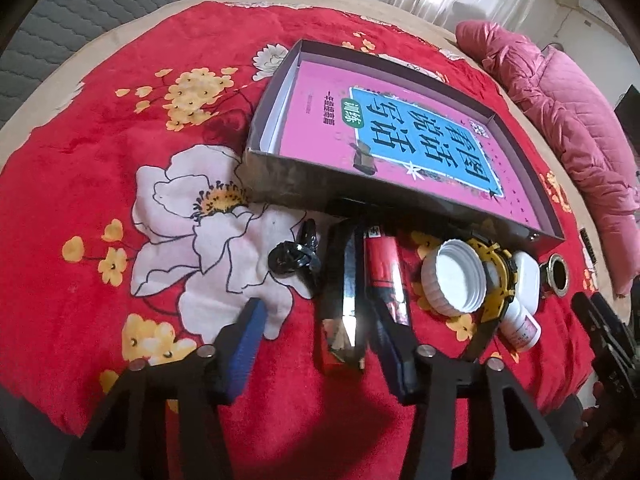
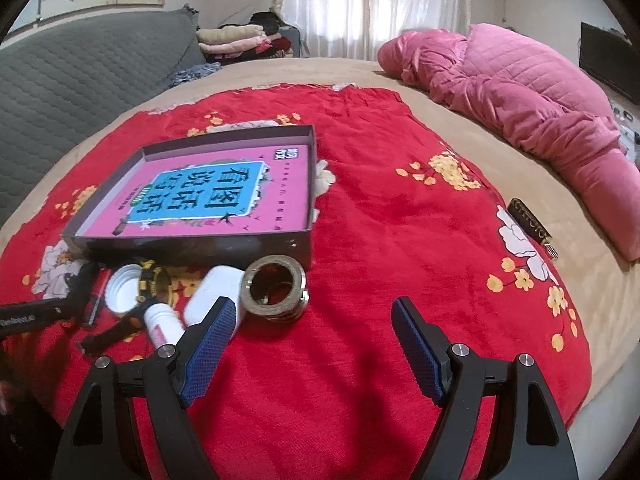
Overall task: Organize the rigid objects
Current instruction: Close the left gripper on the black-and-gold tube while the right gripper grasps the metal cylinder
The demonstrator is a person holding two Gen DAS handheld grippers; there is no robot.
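Note:
A shallow dark box point(image 1: 280, 168) point(image 2: 192, 246) holding a pink and blue book point(image 1: 400, 136) point(image 2: 200, 196) lies on the red flowered blanket. In front of it sit a dark shiny box point(image 1: 344, 312), a red box point(image 1: 386, 276), a black clip point(image 1: 294, 256), a white cap point(image 1: 456, 276) point(image 2: 120, 288), a yellow-black watch point(image 1: 500, 280) point(image 2: 152, 280), a small white bottle point(image 1: 520, 324) point(image 2: 162, 324), a white case point(image 2: 216, 288) and a brass ring point(image 1: 557, 276) point(image 2: 274, 288). My left gripper point(image 1: 320, 320) is open astride the dark shiny box. My right gripper point(image 2: 312, 320) is open and empty, right of the ring.
A pink quilt point(image 2: 520, 92) lies at the bed's right side. A grey padded sofa point(image 2: 80, 72) stands at the left with folded clothes point(image 2: 240, 40) behind. A dark labelled bar point(image 2: 532, 224) lies at the blanket's right edge. The right gripper shows at the left view's right edge point(image 1: 600, 332).

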